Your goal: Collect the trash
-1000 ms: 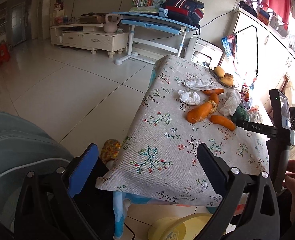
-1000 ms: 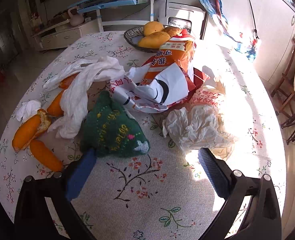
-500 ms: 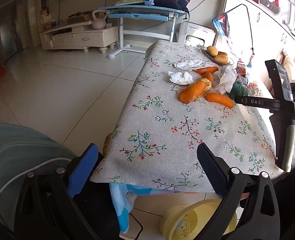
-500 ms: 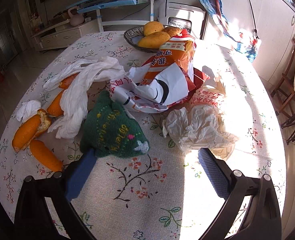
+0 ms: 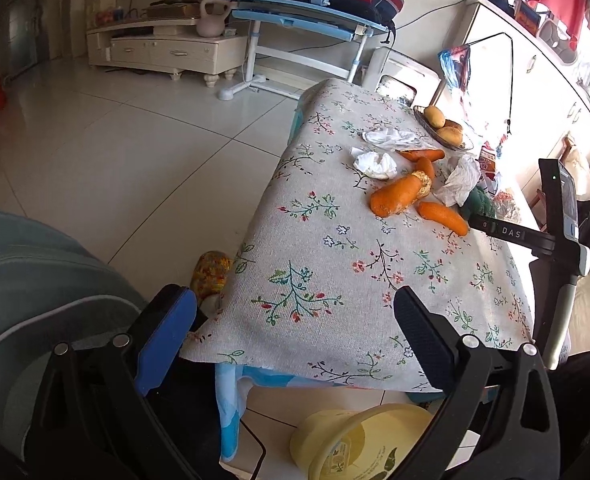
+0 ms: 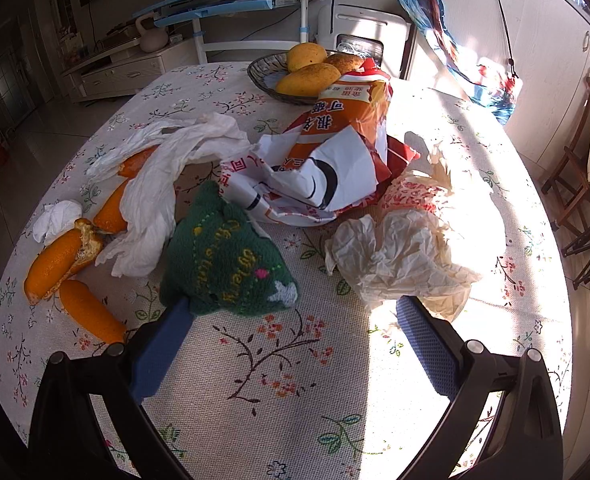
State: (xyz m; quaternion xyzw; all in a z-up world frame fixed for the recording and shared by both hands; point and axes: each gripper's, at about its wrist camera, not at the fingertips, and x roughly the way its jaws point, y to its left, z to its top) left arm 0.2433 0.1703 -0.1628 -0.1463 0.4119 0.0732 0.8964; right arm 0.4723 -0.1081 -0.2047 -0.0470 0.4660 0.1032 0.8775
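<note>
Trash lies on the flowered tablecloth: a crumpled paper wrapper, an orange snack bag, a long white tissue, a small tissue wad and carrot pieces. My right gripper is open and empty, hovering low over the table just short of a green knitted pouch and the wrapper. My left gripper is open and empty at the table's near edge, above the floor. The left view shows the carrots, the tissue wad and the right gripper's body.
A bowl of mangoes stands at the table's far end. A yellow bin sits on the floor under the near table edge. A grey chair is at my left. Wooden chairs stand right of the table.
My left gripper has shifted and turned slightly beside the table's near edge, staying open. The right gripper has barely moved. Nothing on the table has moved.
</note>
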